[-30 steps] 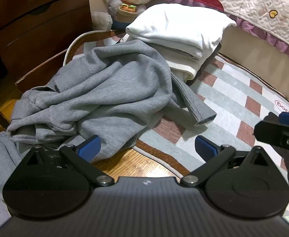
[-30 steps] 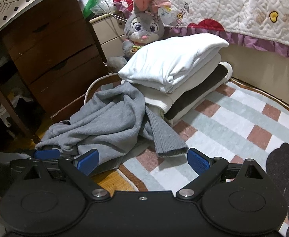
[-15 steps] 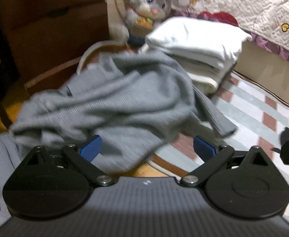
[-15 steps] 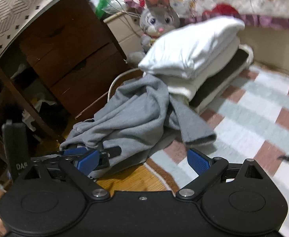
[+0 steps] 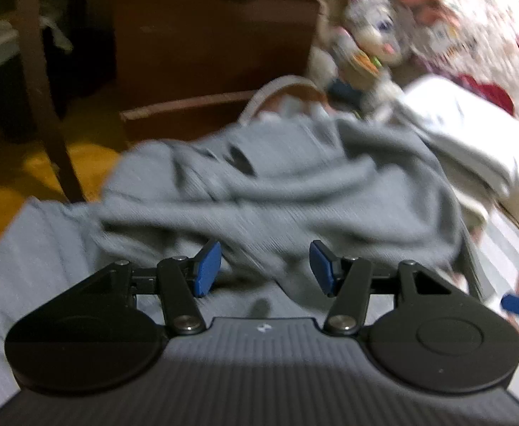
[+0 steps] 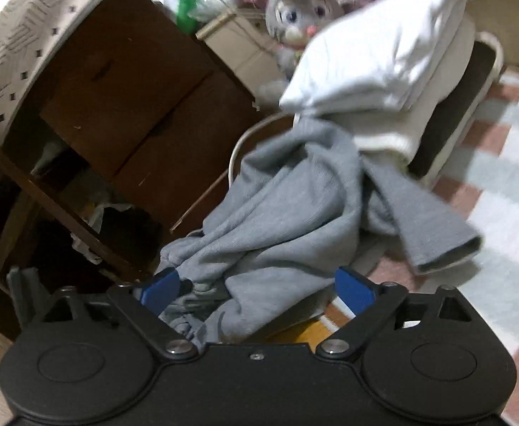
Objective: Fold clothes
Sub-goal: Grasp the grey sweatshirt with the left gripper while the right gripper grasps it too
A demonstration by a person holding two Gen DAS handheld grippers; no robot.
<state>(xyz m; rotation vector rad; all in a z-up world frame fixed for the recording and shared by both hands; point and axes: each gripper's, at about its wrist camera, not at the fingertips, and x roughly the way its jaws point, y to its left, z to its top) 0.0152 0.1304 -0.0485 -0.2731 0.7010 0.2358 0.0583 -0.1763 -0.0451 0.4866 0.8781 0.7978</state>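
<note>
grey sweater crumpled | folded stack behind, touching | left tool, right tool both spread, empty

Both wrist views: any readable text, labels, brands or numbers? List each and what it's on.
None readable.
Small pale mark on the left gripper body: too small and blurred to read.
Patterned quilt behind the grey plush rabbit: blurred, no legible lettering.
Crumpled grey sweatshirt and folded white clothes stack: no print visible.
</note>
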